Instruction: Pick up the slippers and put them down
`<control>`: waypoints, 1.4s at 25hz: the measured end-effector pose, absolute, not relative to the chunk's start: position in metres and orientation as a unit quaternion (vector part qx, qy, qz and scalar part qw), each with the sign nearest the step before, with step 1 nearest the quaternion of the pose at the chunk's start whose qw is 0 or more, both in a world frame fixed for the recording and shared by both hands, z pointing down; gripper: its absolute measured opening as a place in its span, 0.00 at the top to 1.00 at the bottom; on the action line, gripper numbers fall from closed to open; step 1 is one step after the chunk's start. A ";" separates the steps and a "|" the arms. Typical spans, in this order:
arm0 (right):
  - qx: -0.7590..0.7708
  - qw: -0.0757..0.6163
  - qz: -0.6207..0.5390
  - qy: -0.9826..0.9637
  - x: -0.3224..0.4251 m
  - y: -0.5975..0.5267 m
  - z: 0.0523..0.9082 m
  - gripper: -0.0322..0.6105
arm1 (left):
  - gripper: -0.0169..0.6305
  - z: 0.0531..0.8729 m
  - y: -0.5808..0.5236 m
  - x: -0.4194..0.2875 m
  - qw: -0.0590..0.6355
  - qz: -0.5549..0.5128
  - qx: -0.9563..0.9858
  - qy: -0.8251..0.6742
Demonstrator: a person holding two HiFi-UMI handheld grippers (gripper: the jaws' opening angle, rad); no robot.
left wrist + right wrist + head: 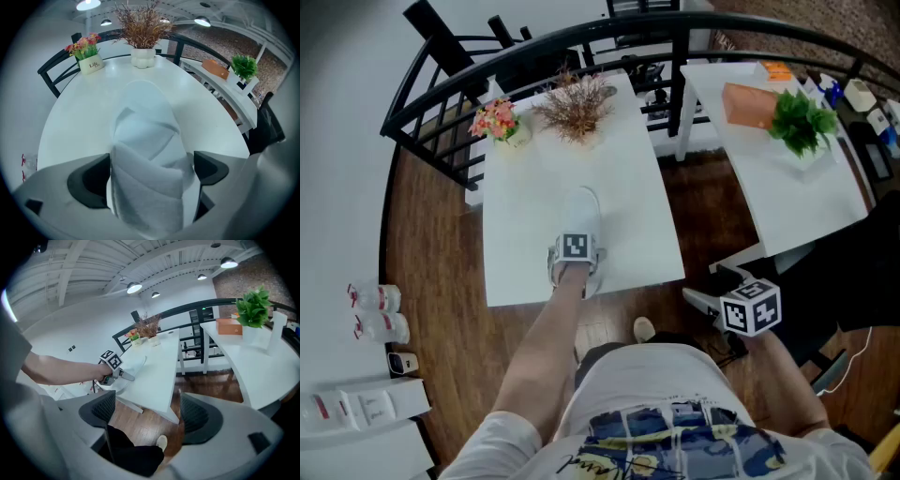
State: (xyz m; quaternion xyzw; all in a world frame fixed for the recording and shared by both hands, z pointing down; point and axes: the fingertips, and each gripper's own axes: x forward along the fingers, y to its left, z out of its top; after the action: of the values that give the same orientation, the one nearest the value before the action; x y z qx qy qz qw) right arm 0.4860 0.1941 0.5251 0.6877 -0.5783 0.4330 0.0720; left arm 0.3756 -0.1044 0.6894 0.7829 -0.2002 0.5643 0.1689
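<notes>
A white slipper [584,214] is pictured clamped between the jaws of the left gripper [151,164] at the 6 o'clock edge of a white table [525,234]. The slipper's length is run toward 12 o'clock. Whether its sole is resting on the tabletop or raised just clear of it cannot be settled from these angles.

A pot of dried grass [577,108] and a small pot of pink flowers [497,120] are set at the table's far end, at 12 and 11 o'clock.

The right gripper [147,413] is held at about 4 o'clock from the left one, off the table and over the wooden floor [441,253]. Its jaws are spread with nothing between them.

A second white table [787,187], topped with a green plant [802,120] and an orange box [748,103], is seen at 2 o'clock.
</notes>
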 end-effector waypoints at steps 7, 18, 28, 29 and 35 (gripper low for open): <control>0.678 0.070 0.428 -0.593 0.479 0.182 0.522 0.25 | 0.21 0.665 -0.113 0.366 0.150 0.540 0.800 -0.215; 0.598 0.108 0.421 -0.673 0.407 0.101 0.519 0.27 | 0.21 0.606 -0.122 0.255 0.218 0.485 0.813 -0.239; 0.505 0.181 0.383 -0.752 0.233 0.001 0.510 0.27 | 0.22 0.575 -0.167 0.024 0.249 0.442 0.791 -0.341; 0.495 0.186 0.378 -0.760 0.206 -0.008 0.507 0.27 | 0.22 0.573 -0.170 -0.005 0.253 0.439 0.788 -0.349; 0.458 0.211 0.350 -0.789 0.053 -0.045 0.488 0.27 | 0.28 0.575 -0.177 -0.166 0.265 0.409 0.782 -0.388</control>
State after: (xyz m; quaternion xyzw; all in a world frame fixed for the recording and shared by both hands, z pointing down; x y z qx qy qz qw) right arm 0.0534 -0.0446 0.4882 0.4583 -0.7894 0.3498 0.2107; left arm -0.1665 -0.1770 0.5752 0.7822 -0.3875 0.4095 0.2651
